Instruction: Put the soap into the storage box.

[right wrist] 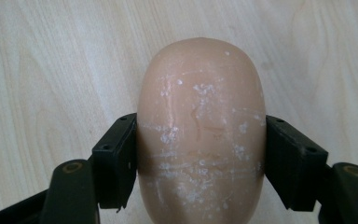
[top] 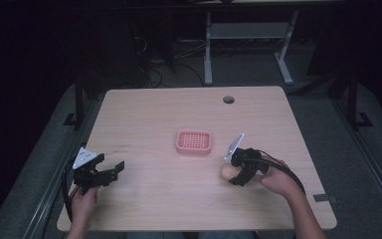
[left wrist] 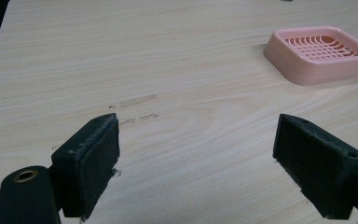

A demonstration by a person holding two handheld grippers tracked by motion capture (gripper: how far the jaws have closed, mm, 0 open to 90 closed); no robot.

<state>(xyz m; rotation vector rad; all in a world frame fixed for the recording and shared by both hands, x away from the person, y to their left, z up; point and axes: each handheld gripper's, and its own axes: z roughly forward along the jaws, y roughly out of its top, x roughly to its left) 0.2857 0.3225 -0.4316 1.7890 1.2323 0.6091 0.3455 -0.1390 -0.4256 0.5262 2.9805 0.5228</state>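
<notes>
On the wooden table (top: 149,114) a pink slatted soap dish (top: 194,142) waits mid-table, likely for the soap bar (right wrist: 200,135) clamped between the right gripper's (top: 240,170) jaws just beside it, while the left gripper (top: 99,174) idles wide, empty.

Pale peach soap bar (right wrist: 200,135), smooth and rounded like an egg, with white scratches and crumbs on top. Squeezed on both long sides by the right tongs (right wrist: 200,163), one black jaw pressed flat against each side. Low over the tabletop (top: 154,194), near the front right part; touching the wood or just above it, hard to tell. Pink soap dish (top: 194,142), a rounded square with a grid of little holes, flat on the tabletop near the middle. Nothing in it. Up and to the left of the soap, near but apart.
</notes>
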